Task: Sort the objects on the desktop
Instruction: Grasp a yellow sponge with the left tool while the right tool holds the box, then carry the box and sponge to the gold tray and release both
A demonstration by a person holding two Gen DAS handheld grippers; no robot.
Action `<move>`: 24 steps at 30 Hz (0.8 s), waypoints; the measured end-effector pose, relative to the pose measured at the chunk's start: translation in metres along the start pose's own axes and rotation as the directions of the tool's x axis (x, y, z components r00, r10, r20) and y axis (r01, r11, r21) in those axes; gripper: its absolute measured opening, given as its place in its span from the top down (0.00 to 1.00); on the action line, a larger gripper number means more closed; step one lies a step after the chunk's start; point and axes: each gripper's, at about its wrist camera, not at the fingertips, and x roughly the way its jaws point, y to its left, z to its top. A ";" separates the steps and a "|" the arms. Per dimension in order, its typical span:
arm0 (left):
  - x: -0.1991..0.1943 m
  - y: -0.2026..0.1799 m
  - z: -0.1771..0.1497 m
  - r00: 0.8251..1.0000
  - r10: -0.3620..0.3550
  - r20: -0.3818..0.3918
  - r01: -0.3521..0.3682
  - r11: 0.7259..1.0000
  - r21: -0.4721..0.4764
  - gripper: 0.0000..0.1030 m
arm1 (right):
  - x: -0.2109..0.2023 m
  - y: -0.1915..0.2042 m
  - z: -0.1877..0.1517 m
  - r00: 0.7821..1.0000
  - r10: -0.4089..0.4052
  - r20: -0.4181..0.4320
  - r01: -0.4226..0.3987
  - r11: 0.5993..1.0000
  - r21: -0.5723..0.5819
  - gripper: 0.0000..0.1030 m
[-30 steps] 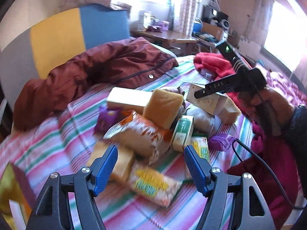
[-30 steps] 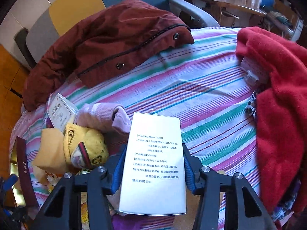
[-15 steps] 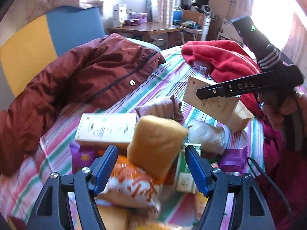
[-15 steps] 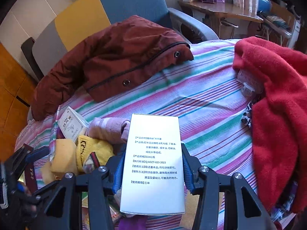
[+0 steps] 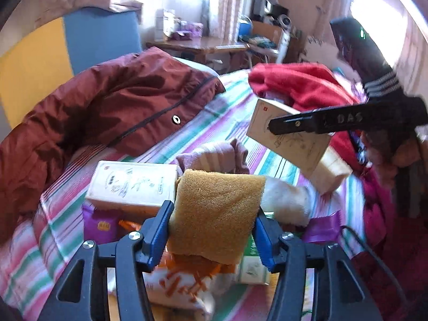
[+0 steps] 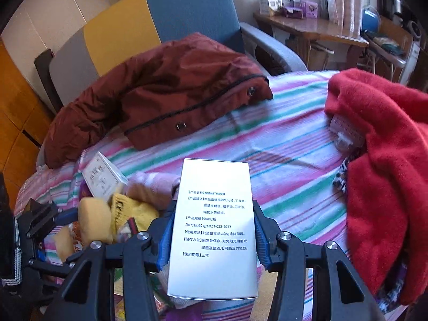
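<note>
sponge (image 5: pixel 216 214) between left hand-held gripper (image 5: pixel 212 234) pads

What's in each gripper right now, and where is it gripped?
Left gripper: jaws just closed on the orange-yellow sponge block, at its two sides. Right gripper: white printed carton, clamped across its long edges.

Between our left gripper (image 5: pixel 212 236) fingers sits the sponge (image 5: pixel 216 214), on top of a snack bag (image 5: pixel 184 281). Just left of it lies a flat box (image 5: pixel 133 184); beyond it, a rolled sock (image 5: pixel 214 155). Further ahead on the left a jacket (image 5: pixel 107 107) sprawls over the bed (image 5: pixel 219 123). Our right gripper (image 6: pixel 211 238) holds a printed box (image 6: pixel 214 227), with a sweater (image 6: pixel 382 160) to its right.
</note>
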 end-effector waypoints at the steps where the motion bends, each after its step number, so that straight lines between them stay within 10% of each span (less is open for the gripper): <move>1: -0.007 0.000 -0.001 1.000 0.001 0.012 -0.001 1.000 -0.017 0.45 | -0.003 0.003 0.001 1.000 0.008 0.018 -0.007 1.000 -0.009 0.50; 12: -0.102 0.021 -0.052 0.988 0.128 0.083 -0.100 0.954 -0.281 0.44 | -0.028 0.051 -0.001 0.984 0.150 0.096 -0.136 0.981 -0.140 0.50; 24: -0.206 0.078 -0.141 0.936 0.338 0.097 -0.242 0.819 -0.520 0.44 | -0.067 0.193 -0.021 0.946 0.320 0.053 -0.281 0.891 -0.357 0.50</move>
